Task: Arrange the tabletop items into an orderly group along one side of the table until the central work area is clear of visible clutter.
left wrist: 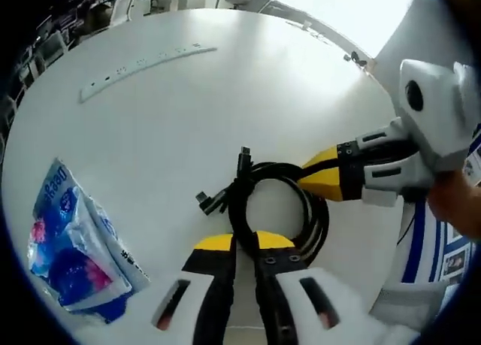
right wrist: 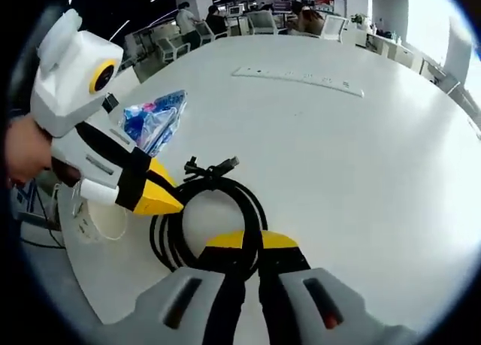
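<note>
Coiled black cable (left wrist: 274,202) lies near table (left wrist: 188,112) edge; left gripper (left wrist: 244,243) pinches its near loop, right gripper (left wrist: 319,176) clamps the opposite side; plug ends point toward the tissue packet (left wrist: 71,247); both equally close.

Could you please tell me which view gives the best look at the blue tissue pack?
The left gripper view shows the blue tissue pack best: it lies large and unobstructed on the white table, its print visible. In the right gripper view the pack is smaller, farther off and partly hidden behind the left gripper.
</note>
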`<action>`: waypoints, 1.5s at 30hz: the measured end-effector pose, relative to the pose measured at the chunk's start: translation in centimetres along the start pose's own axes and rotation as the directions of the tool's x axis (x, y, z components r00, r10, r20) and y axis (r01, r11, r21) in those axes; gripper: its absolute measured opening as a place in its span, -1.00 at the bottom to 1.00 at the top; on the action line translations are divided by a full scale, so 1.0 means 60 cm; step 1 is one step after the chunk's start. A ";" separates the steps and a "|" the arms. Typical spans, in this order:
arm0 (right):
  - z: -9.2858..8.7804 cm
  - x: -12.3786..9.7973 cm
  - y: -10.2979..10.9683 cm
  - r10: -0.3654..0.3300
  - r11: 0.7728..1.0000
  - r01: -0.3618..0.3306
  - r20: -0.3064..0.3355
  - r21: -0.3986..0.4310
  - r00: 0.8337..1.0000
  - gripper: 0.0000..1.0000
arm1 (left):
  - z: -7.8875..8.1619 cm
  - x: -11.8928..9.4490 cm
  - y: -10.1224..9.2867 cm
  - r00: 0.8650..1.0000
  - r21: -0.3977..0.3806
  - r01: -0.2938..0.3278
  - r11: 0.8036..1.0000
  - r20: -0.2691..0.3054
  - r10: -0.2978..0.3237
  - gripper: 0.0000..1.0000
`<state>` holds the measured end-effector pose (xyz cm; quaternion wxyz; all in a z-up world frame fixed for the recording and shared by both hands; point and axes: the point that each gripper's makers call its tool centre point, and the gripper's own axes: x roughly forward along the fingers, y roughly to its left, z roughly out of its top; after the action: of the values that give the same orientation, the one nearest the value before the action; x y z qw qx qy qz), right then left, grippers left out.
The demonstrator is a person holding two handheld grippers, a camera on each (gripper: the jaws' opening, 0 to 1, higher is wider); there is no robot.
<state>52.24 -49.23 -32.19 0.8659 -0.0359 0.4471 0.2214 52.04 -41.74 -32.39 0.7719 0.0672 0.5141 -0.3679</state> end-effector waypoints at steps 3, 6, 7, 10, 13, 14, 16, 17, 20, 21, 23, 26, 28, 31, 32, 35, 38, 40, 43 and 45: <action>0.000 -0.014 -0.006 -0.004 1.000 0.004 0.001 0.002 1.000 -0.97 | 0.005 -0.003 -0.013 1.000 0.008 0.008 1.000 0.009 -0.008 -0.92; -0.004 -0.034 -0.016 -0.005 1.000 0.005 0.003 0.003 1.000 -0.97 | 0.012 -0.007 -0.029 0.999 0.001 0.027 1.000 0.025 -0.027 -0.93; -0.005 -0.039 -0.018 -0.006 1.000 0.006 0.004 0.004 1.000 -0.97 | 0.014 -0.007 -0.035 0.999 0.007 0.031 0.999 0.026 -0.032 -0.93; -0.010 -0.055 -0.027 -0.012 1.000 0.012 0.002 0.011 1.000 -0.97 | 0.020 -0.006 -0.055 0.999 0.015 0.045 0.999 0.031 -0.045 -0.93; -0.014 -0.077 -0.038 -0.021 1.000 0.021 0.007 0.018 1.000 -0.97 | 0.027 -0.006 -0.074 0.997 0.015 0.058 0.998 0.041 -0.058 -0.93; -0.015 -0.081 -0.042 -0.026 1.000 0.026 0.009 0.017 1.000 -0.97 | 0.030 -0.006 -0.080 0.997 0.018 0.062 0.998 0.044 -0.063 -0.93; -0.019 -0.093 -0.050 -0.034 0.999 0.034 0.009 0.023 0.999 -0.97 | 0.037 -0.005 -0.094 0.996 0.030 0.068 0.997 0.049 -0.070 -0.93; -0.022 -0.099 -0.056 -0.039 0.999 0.039 0.009 0.028 0.999 -0.97 | 0.039 -0.004 -0.099 0.996 0.034 0.071 0.997 0.050 -0.072 -0.93; -0.030 -0.113 -0.071 -0.048 0.998 0.048 0.006 0.037 0.999 -0.97 | 0.050 0.002 -0.120 0.995 0.058 0.082 0.995 0.053 -0.085 -0.93; -0.031 -0.117 -0.075 -0.052 0.998 0.052 0.007 0.037 0.999 -0.97 | 0.053 0.003 -0.125 0.994 0.061 0.085 0.994 0.056 -0.089 -0.93; -0.034 -0.129 -0.085 -0.062 0.997 0.062 0.006 0.043 0.998 -0.97 | 0.061 0.007 -0.138 0.993 0.065 0.096 0.993 0.059 -0.100 -0.93; -0.040 -0.147 -0.102 -0.081 0.996 0.081 0.004 0.047 0.997 -0.97 | 0.071 0.014 -0.158 0.991 0.077 0.112 0.991 0.058 -0.117 -0.93; -0.045 -0.153 -0.115 -0.088 0.995 0.088 0.000 0.053 0.996 -0.97 | 0.077 0.021 -0.172 0.990 0.082 0.121 0.989 0.057 -0.126 -0.93; -0.054 -0.166 -0.131 -0.100 0.993 0.101 -0.008 0.063 0.995 -0.97 | 0.085 0.029 -0.192 0.988 0.089 0.139 0.986 0.055 -0.144 -0.93; -0.057 -0.170 -0.137 -0.105 0.992 0.105 -0.011 0.066 0.994 -0.97 | 0.088 0.033 -0.199 0.987 0.088 0.147 0.985 0.053 -0.152 -0.93; -0.066 -0.178 -0.150 -0.114 0.991 0.116 -0.019 0.073 0.993 -0.97 | 0.094 0.043 -0.214 0.985 0.094 0.159 0.983 0.047 -0.164 -0.92; -0.075 -0.185 -0.166 -0.126 0.988 0.128 -0.026 0.088 0.992 -0.97 | 0.100 0.053 -0.228 0.983 0.096 0.174 0.980 0.039 -0.179 -0.92; -0.081 -0.188 -0.175 -0.131 0.986 0.133 -0.030 0.099 0.991 -0.97 | 0.104 0.062 -0.237 0.982 0.095 0.182 0.979 0.032 -0.185 -0.92; -0.090 -0.190 -0.191 -0.137 0.984 0.141 -0.042 0.108 0.990 -0.97 | 0.108 0.076 -0.249 0.981 0.097 0.190 0.977 0.020 -0.193 -0.92; -0.098 -0.191 -0.203 -0.144 0.982 0.149 -0.051 0.113 0.988 -0.97 | 0.111 0.088 -0.258 0.980 0.097 0.196 0.976 0.014 -0.198 -0.92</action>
<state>47.12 -65.73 -28.30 0.8708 -0.0229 0.4736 0.1300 48.20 -58.72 -29.49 0.7334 0.0484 0.4910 -0.4677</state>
